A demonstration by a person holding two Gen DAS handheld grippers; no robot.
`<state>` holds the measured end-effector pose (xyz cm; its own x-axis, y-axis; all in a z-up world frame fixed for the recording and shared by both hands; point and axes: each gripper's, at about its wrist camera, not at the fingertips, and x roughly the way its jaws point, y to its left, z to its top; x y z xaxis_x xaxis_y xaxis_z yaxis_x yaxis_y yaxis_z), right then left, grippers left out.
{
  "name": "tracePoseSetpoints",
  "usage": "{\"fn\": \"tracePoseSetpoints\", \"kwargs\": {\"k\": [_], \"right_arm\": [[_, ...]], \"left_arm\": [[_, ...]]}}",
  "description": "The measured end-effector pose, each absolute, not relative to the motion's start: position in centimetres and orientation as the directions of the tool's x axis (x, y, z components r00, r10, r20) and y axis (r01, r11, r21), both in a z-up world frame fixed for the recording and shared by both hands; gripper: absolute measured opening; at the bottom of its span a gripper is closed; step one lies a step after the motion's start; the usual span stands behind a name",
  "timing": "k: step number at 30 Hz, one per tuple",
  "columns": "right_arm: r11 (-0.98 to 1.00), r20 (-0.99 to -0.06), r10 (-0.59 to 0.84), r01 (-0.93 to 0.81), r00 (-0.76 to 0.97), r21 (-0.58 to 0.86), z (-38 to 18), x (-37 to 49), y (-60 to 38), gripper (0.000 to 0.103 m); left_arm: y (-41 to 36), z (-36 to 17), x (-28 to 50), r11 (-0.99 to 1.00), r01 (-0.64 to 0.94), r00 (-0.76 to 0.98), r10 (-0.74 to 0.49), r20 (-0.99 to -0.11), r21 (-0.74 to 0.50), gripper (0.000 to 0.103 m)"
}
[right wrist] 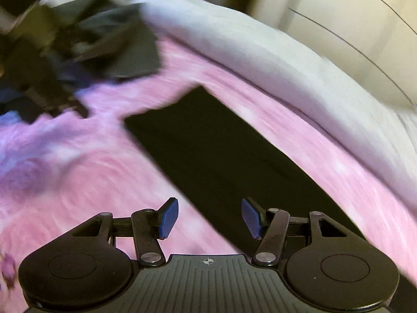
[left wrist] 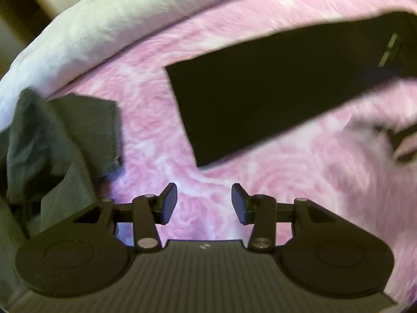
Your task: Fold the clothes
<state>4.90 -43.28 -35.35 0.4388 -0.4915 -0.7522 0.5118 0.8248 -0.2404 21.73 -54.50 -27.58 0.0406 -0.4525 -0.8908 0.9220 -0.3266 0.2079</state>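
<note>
A long black folded garment [left wrist: 260,96] lies flat on the pink swirl-patterned bed cover [left wrist: 146,120], with a white pillow [left wrist: 109,18] along the far edge of the bed. The left gripper [left wrist: 204,203] hovers over bare cover just short of the garment's near corner, its fingers wide apart and empty, beside a heap of grey clothes [left wrist: 65,135]. The right gripper [right wrist: 209,217] hangs over the garment's edge, its fingers likewise spread wide and holding nothing.
</note>
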Motion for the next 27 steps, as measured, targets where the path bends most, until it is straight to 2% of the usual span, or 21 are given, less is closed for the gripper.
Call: {"fn": "tracePoseSetpoints", "kwargs": {"k": [8,14,18,20,21,22,25,27], "right_arm": [[0.873,-0.727,-0.487,0.252,0.484,-0.417,-42.3,16.9,-41.7,0.058],[0.799,-0.667,-0.574,0.146,0.476,-0.583,-46.9,21.4,-41.3,0.058],[0.739,-0.614,-0.625,0.114,0.482,-0.664,-48.0,22.7,-41.5,0.058],[0.735,-0.607,-0.636,0.135,0.477,-0.665,-48.0,23.0,-42.2,0.051],[0.743,-0.615,-0.632,0.143,0.471,-0.654,-47.8,22.9,-42.5,0.036],[0.751,-0.624,-0.628,0.151,0.465,-0.643,-47.6,22.9,-42.8,0.008],[0.788,-0.624,-0.596,0.214,0.505,-0.578,-45.6,21.6,-43.5,0.005],[0.802,-0.593,-0.592,0.321,0.546,-0.504,-42.4,19.5,-44.6,0.004]], "left_arm": [[-54.1,-25.0,26.3,-0.162,0.981,-0.003,-0.549,-0.836,0.103,0.044],[-53.2,-23.9,28.1,-0.110,0.991,-0.001,-0.601,-0.799,0.081,0.046],[-53.1,-23.7,28.7,-0.090,0.993,0.008,-0.617,-0.787,0.081,0.046],[-53.2,-23.6,28.7,-0.088,0.993,0.010,-0.618,-0.786,0.082,0.046],[-53.2,-23.6,28.4,-0.093,0.992,0.012,-0.616,-0.787,0.087,0.046],[-53.3,-23.5,28.1,-0.098,0.991,0.013,-0.615,-0.789,0.092,0.046],[-53.3,-23.2,26.7,-0.114,0.986,0.022,-0.624,-0.781,0.118,0.046],[-53.5,-23.0,25.4,-0.123,0.984,0.022,-0.627,-0.779,0.127,0.046]]}}
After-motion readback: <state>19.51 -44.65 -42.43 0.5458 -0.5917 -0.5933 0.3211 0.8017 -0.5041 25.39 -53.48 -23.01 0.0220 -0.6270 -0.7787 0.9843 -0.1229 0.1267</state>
